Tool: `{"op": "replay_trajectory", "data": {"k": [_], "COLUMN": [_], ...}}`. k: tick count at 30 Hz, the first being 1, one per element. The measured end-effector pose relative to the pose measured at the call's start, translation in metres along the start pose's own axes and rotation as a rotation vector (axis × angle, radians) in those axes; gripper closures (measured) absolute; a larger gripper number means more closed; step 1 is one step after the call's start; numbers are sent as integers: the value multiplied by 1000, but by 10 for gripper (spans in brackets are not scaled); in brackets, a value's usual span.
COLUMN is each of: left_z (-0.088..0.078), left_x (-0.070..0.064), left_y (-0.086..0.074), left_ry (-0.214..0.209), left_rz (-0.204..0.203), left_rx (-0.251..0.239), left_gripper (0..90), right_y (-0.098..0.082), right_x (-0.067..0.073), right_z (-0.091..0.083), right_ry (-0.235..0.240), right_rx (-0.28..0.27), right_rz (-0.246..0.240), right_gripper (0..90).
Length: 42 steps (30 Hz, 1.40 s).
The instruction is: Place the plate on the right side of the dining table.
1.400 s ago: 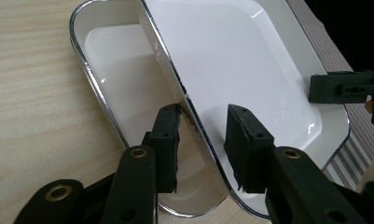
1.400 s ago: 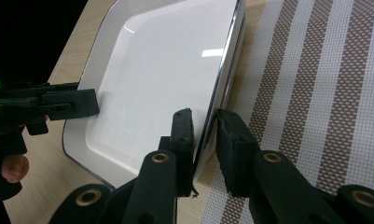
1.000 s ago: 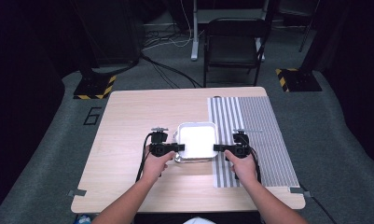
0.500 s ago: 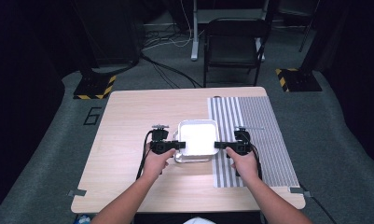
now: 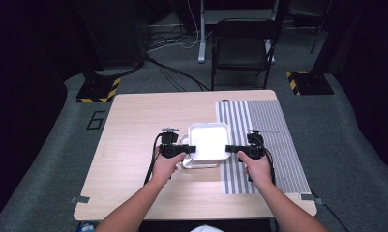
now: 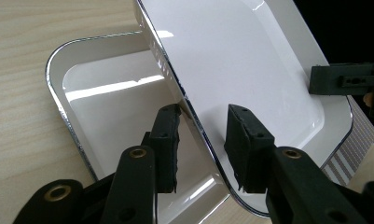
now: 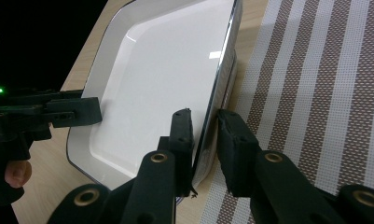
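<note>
**Parts That Cannot Be Seen**

Much of the lower tray (image 6: 105, 98) is covered by the upper tray (image 6: 240, 60). The striped mat (image 7: 324, 84) is cut off by the picture's edge. The person's arms are cut off at the bottom of the high view.

A light wooden counter (image 5: 133, 125) stands on grey carpet (image 5: 51, 159) in a dim room. A striped mat (image 5: 274, 130) covers the counter's right part. Beyond the far edge stands a dark folding chair (image 5: 242, 48), with a pale post (image 5: 201, 34) and loose cables (image 5: 172, 46) to its left. Two bases with yellow-black hazard stripes (image 5: 97, 89) (image 5: 307, 82) flank the counter's far corners. A "6" (image 5: 96, 119) is marked on the carpet at left. The surroundings lie in deep shadow.
</note>
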<state>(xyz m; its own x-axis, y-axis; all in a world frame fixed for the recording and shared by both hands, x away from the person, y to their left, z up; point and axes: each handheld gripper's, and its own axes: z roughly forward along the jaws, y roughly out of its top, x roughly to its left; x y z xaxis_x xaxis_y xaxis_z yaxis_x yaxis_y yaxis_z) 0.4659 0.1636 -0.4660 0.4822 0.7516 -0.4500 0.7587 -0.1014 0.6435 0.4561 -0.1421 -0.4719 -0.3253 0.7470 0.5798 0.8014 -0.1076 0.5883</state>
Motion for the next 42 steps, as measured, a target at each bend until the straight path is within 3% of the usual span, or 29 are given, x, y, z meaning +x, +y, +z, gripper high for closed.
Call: {"op": "replay_trajectory", "data": {"k": [42], "left_z": [18], "left_x": [-27], "left_y": [14], "left_ry": [-41], "left_rz": [48], "left_rx": [16], "left_gripper": [648], "right_y": [5], "right_x": [-11], "right_z": [-34], "right_ry": [-40], "right_rx": [-42], "right_rz": [3], "right_gripper": [756]}}
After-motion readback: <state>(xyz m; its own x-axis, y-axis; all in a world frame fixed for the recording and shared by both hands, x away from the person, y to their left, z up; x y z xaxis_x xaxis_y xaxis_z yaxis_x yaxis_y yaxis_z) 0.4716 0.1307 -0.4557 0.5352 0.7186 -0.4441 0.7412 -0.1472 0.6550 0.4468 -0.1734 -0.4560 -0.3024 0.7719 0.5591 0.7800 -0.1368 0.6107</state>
